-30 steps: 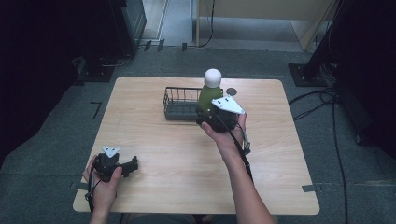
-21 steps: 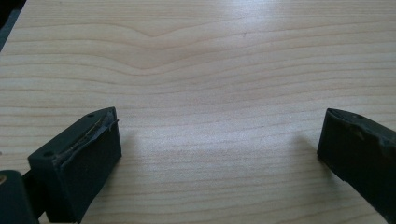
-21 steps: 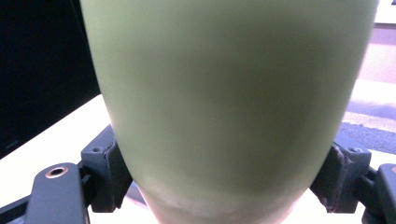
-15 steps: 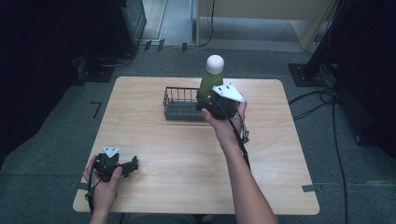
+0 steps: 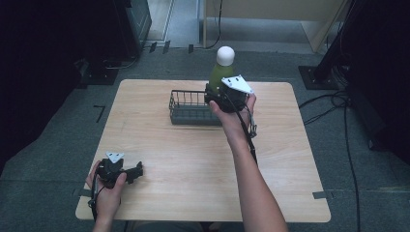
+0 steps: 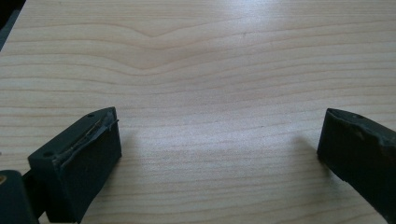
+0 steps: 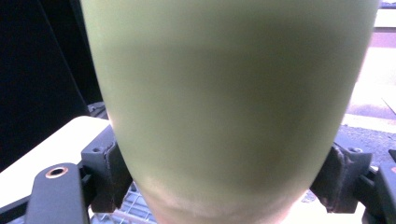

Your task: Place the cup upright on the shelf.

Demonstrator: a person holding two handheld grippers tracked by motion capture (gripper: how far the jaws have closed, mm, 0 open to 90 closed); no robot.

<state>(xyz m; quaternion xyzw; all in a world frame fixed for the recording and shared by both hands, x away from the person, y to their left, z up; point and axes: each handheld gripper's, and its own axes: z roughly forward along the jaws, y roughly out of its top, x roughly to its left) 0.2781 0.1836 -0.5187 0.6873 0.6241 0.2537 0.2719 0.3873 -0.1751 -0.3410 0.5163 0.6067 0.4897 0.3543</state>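
Right gripper view has the right hand-held gripper (image 7: 224,179) clamped low on a smooth green bottle (image 7: 224,93), held above the wire basket (image 5: 191,108) toward 12 o'clock on the surface (image 5: 193,159); rigid, likely slippery and top-heavy, so grip its mid-body.

Each hand carries a chunky black plastic gripper, the left gripper (image 5: 138,170) and the right gripper (image 5: 216,95). Each has a small grey three-cornered plate on top and a thin black cable trailing behind. The jaws are thick black blocks with scuffed pads and little round screw holes. The arms are bare, with no sleeves.
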